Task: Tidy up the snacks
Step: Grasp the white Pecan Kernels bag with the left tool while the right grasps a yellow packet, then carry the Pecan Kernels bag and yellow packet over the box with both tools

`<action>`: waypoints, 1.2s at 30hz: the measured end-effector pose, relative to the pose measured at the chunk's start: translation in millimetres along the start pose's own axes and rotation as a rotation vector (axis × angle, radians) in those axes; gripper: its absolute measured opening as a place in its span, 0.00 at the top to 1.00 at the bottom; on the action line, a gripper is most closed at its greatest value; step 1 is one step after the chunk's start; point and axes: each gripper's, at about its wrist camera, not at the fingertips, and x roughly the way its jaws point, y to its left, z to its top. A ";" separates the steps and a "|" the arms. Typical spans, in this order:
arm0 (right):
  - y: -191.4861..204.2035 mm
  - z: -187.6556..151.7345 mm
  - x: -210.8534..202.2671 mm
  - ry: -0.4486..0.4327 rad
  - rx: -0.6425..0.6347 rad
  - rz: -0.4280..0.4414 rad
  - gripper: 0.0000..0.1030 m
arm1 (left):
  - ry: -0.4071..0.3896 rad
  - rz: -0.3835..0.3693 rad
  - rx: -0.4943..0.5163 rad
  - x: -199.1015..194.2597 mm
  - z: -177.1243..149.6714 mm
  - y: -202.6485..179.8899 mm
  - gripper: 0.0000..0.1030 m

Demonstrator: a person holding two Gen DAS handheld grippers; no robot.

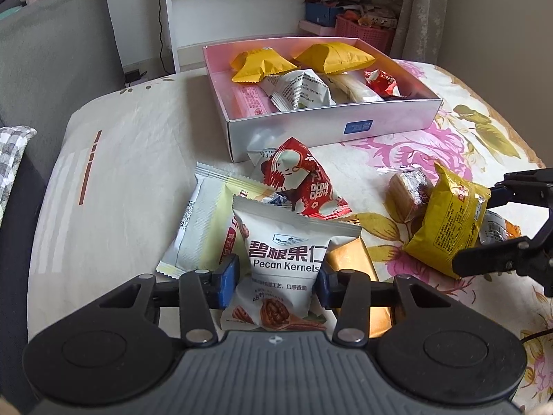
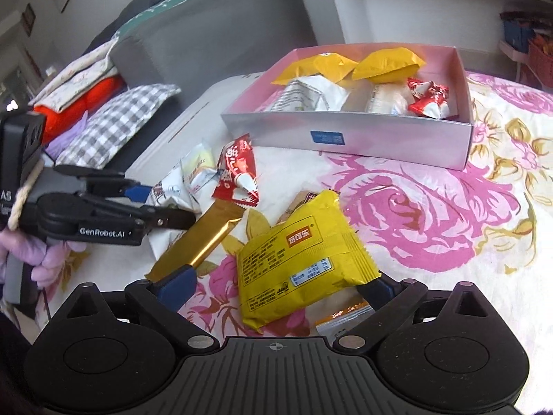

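Observation:
My left gripper (image 1: pixel 276 278) has its blue pads closed against the sides of a white Pecan Kernels packet (image 1: pixel 287 263), which stands between them. My right gripper (image 2: pixel 276 285) is open wide around a yellow snack packet (image 2: pixel 300 269); the right pad touches its edge, the left pad stands apart. The right gripper also shows in the left wrist view (image 1: pixel 484 228) at the yellow packet (image 1: pixel 449 221). A pink-lined white box (image 1: pixel 331 128) at the back holds several snacks, two of them yellow (image 1: pixel 331 57).
Loose snacks lie on the flowered cloth: a red packet (image 1: pixel 300 183), a pale white-yellow packet (image 1: pixel 207 221), a gold bar (image 2: pixel 204 242), a clear-wrapped cake (image 1: pixel 409 190). A grey sofa with cushions (image 2: pixel 114 128) stands left, white shelves (image 1: pixel 276 0) behind.

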 end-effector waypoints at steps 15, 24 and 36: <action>6.6 5.1 -3.5 0.006 0.026 0.027 0.70 | 0.009 -0.007 -0.043 -5.8 4.0 -0.5 0.68; 17.5 12.2 -12.5 -0.009 0.015 0.040 0.81 | -0.033 -0.021 -0.098 -16.3 11.7 4.7 0.68; -7.1 43.1 -37.5 -0.141 0.145 0.058 0.81 | -0.107 -0.028 -0.156 -23.8 34.3 0.6 0.68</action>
